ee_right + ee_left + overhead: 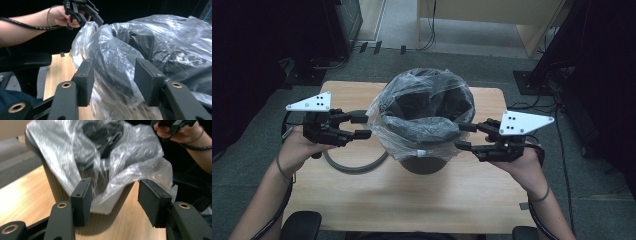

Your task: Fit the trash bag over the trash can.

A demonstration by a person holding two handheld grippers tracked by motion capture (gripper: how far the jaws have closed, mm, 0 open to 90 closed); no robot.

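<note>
Two grippers are flanking the bin (424, 162) mid-table: left gripper (362, 126) and right gripper (464, 136) both standing with jaws apart, gripping nothing. Clear bag (412, 140) is sitting over the rim but looking slack and uneven, so tidying is probably remaining.

Dim room, dark corners; glare on the crinkled clear plastic bag (130, 162); soft focus in both gripper views, light wooden tabletop (412, 200) evenly lit.

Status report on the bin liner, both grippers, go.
Left gripper and right gripper open, flanking the bin. Clear liner draped over its rim, film between each gripper's jaws, unpinched. Grey cable looped left of bin.
</note>
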